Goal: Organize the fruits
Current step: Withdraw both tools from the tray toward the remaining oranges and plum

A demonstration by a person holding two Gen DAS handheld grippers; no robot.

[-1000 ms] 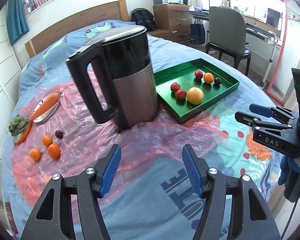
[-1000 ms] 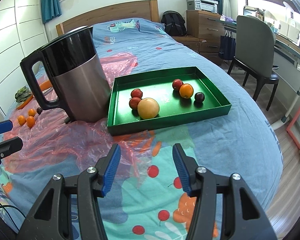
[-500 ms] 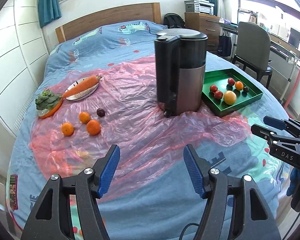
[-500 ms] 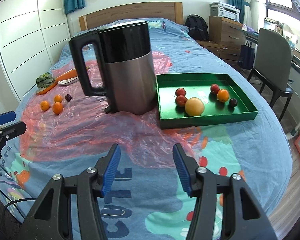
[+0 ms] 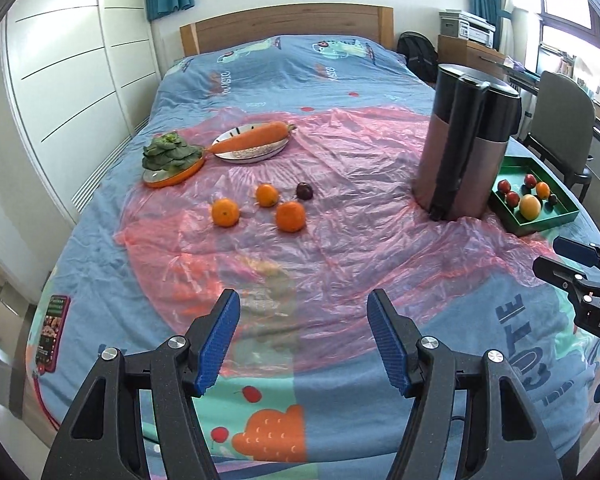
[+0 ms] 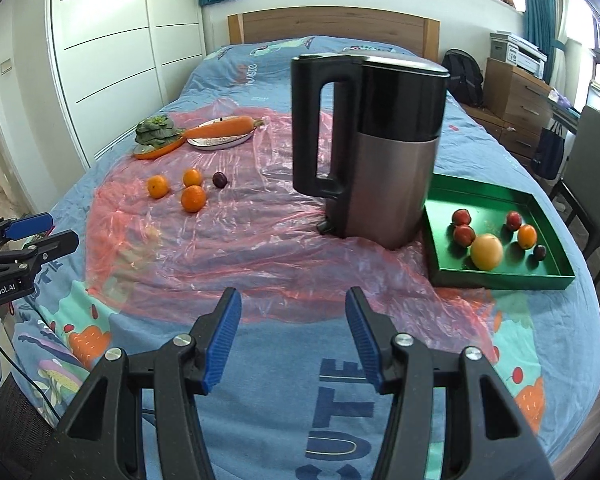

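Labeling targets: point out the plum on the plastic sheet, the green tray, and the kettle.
plum point(image 5: 304, 191), left wrist view, middle of the fruit
green tray point(image 6: 500, 281), right wrist view, near wall
kettle point(image 6: 396, 184), right wrist view, steel body

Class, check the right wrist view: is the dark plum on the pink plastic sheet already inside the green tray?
No: that dark plum lies on the pink plastic sheet beside three oranges, across the kettle from the green tray.

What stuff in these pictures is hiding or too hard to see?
- Green tray: in the left wrist view the kettle covers its near-left corner.
- Right gripper: cut off by that view's right edge.
- Left gripper: cut off by the right wrist view's left edge.
- Phone: its screen is too small to read.
- Plate: the carrot hides its pattern.
- Inside the kettle: its lid is closed.
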